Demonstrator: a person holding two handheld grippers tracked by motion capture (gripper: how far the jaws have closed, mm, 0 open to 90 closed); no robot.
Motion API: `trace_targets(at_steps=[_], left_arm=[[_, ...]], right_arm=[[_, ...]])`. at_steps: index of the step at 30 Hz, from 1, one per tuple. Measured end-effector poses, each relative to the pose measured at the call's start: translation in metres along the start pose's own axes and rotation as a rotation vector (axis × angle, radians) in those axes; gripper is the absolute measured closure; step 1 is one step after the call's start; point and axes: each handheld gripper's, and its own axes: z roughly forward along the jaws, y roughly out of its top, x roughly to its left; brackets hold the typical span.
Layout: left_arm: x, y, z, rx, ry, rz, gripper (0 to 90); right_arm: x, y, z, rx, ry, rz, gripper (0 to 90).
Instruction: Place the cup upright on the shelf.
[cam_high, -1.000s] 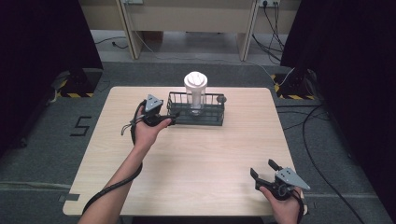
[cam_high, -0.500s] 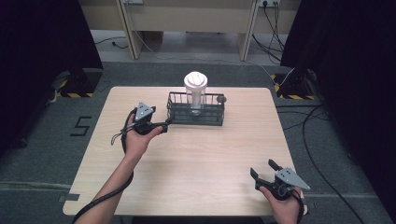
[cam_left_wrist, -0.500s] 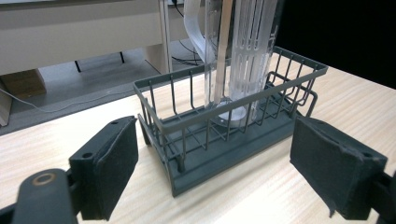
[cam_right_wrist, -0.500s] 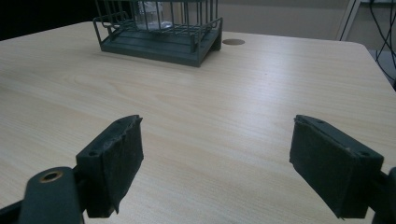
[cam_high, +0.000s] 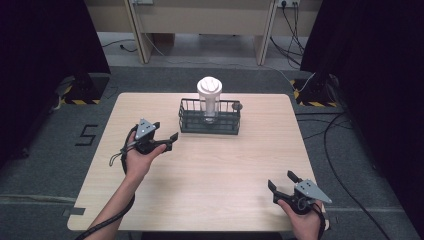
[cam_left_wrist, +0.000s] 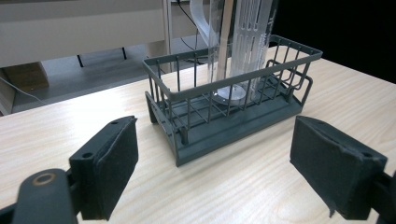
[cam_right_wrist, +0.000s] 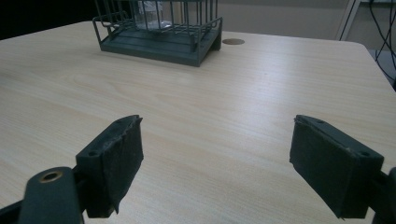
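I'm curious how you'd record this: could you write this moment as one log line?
left gripper: open, beside dark wire basket | right gripper: open, near table edge | clear plastic tumbler with white lid: upright in basket

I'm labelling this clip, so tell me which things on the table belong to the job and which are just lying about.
Part of the job:
- wire basket
- clear tumbler standing in it
- left tongs, open, nearest the basket

Just there:
- right tongs, open, at the table's near edge
- floor cables
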Motion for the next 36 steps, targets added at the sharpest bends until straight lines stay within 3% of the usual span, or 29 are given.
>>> trace_targets(at_steps=[36], left_arm=[[0.01, -0.048, -0.061, 0.018, 0.03, -0.021, 14.9]], right_arm=[[0.0, 0.0, 0.0, -0.002, -0.003, -0.011, 17.7]])
